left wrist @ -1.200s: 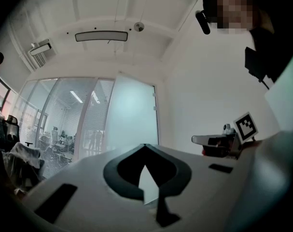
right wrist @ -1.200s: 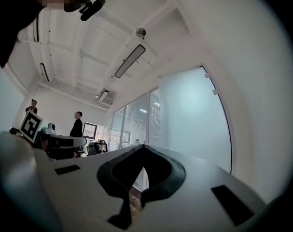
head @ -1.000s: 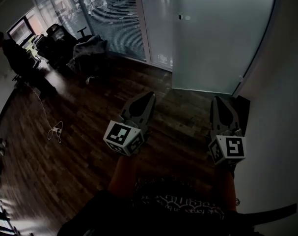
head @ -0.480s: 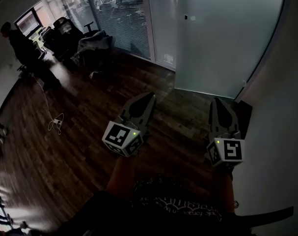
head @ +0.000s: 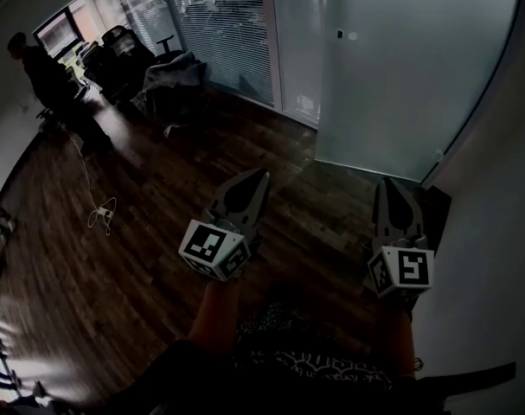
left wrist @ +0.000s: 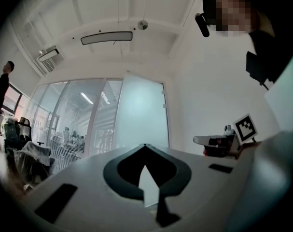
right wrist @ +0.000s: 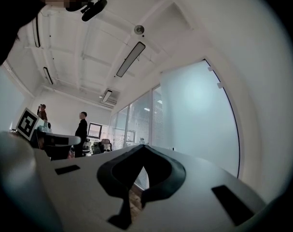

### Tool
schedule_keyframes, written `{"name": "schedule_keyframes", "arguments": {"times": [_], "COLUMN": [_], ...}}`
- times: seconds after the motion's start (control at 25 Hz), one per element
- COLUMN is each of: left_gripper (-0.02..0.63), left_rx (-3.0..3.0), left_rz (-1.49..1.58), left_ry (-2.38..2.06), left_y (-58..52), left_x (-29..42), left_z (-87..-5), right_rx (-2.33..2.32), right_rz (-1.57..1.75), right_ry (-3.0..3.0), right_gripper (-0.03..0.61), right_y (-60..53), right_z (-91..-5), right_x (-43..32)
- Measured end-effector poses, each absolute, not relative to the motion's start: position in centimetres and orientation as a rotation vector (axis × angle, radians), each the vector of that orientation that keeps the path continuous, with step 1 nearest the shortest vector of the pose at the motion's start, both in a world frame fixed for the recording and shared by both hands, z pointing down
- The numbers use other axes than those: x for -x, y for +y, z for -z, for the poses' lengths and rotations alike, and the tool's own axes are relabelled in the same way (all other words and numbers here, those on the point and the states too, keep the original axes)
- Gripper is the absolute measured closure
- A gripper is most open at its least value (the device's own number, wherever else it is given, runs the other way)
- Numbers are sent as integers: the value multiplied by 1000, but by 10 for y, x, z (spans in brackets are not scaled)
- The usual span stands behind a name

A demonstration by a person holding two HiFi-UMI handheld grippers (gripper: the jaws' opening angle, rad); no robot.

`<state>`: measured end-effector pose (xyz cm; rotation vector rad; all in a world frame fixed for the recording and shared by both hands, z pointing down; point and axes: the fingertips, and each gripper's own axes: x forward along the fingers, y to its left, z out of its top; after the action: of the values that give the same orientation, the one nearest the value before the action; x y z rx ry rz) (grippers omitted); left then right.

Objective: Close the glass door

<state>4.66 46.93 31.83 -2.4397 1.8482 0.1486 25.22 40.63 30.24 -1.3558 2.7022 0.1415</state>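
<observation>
Left claw (head: 260, 174): tips together, nothing held.
Right claw (head: 388, 183): tips together, nothing held.
Glass door (head: 400, 76): frosted, ahead, apart from both claws.

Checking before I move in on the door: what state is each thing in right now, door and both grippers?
glass door: open, swung out of line with the glass wall.
left gripper: shut, empty, clear of the door.
right gripper: shut, empty, clear of the door.
blinds: lowered.
</observation>
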Motion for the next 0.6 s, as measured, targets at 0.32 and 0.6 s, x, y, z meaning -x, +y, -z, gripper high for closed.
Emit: {"name": "schedule_keyframes", "arguments": {"times": [0.32, 0.6], "left_gripper": [612, 612], "left_rx": [2491, 2510], "left_rz": [-147, -163], "left_ry": [1707, 1661], "left_y": [402, 347], "left_x": [-19, 19], "left_z": [-315, -308], "right_rx": [1430, 1485], "right_rz": [-174, -192], "right_ry": [2678, 2630], "right_gripper": [575, 575], "right_y": [355, 311], "right_z": [-302, -295], "right_x": [-219, -194]}}
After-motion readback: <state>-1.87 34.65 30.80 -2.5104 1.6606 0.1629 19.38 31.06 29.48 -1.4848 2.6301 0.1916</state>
